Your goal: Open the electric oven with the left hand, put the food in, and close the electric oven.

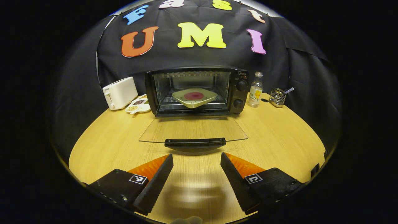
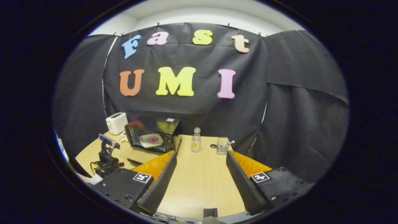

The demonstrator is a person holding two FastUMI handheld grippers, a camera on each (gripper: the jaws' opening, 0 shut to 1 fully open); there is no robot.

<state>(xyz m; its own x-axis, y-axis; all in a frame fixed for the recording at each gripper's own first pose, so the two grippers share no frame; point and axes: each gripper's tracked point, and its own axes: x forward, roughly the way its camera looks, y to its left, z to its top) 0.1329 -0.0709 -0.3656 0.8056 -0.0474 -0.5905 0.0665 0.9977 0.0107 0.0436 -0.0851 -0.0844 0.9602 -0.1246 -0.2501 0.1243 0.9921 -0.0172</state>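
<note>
A black electric oven (image 1: pixel 199 91) stands at the back of the round wooden table, its glass door (image 1: pixel 192 129) folded down flat with a black handle (image 1: pixel 195 143) at the front edge. Inside on the rack lies a pale square plate (image 1: pixel 194 97) with a round red piece of food (image 1: pixel 194 95). My left gripper (image 1: pixel 196 163) is open, just short of the handle, nothing between its fingers. My right gripper (image 2: pixel 201 161) is open over the table, right of the oven (image 2: pixel 154 133). The left gripper (image 2: pixel 107 157) appears in the right gripper view, in front of the open door.
A white toaster (image 1: pixel 120 92) and a divided snack dish (image 1: pixel 137 105) stand left of the oven. To its right are a small bottle (image 1: pixel 255 90), a black lid (image 1: pixel 264 100) and a wire holder (image 1: pixel 277 97) with a utensil. Bare wooden table (image 1: pixel 279 140) lies in front.
</note>
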